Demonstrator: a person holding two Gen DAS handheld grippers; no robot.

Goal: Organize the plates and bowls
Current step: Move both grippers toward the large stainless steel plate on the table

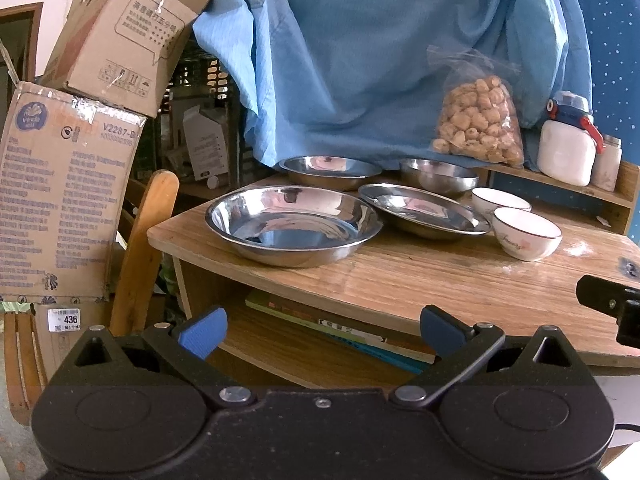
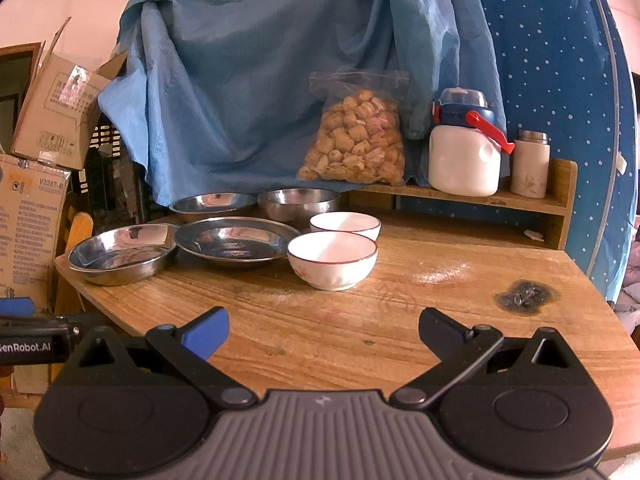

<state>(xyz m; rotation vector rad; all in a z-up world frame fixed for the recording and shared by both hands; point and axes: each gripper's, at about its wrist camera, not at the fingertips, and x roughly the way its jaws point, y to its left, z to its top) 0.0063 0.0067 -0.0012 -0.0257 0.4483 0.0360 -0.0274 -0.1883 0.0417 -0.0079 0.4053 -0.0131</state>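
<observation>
Several steel dishes sit on the wooden table (image 1: 400, 276): a deep steel plate (image 1: 294, 224) nearest the left edge, a flatter steel plate (image 1: 424, 210) to its right, another steel plate (image 1: 330, 170) behind and a steel bowl (image 1: 438, 176) at the back. Two white ceramic bowls (image 1: 526, 232) (image 1: 500, 198) stand to the right. The right wrist view shows the same set: steel plates (image 2: 122, 254) (image 2: 236, 242), steel bowl (image 2: 298, 202), white bowls (image 2: 332, 258) (image 2: 345, 224). My left gripper (image 1: 322, 330) is open, off the table's front edge. My right gripper (image 2: 322, 330) is open over bare tabletop.
A bag of snacks (image 2: 356, 140), a white jug with a red handle (image 2: 466, 148) and a small flask (image 2: 530, 164) stand on a low shelf at the back. Cardboard boxes (image 1: 68, 192) and a wooden chair (image 1: 148, 240) stand left of the table. Books (image 1: 340, 328) lie under the tabletop. A burn mark (image 2: 524, 296) marks the right side.
</observation>
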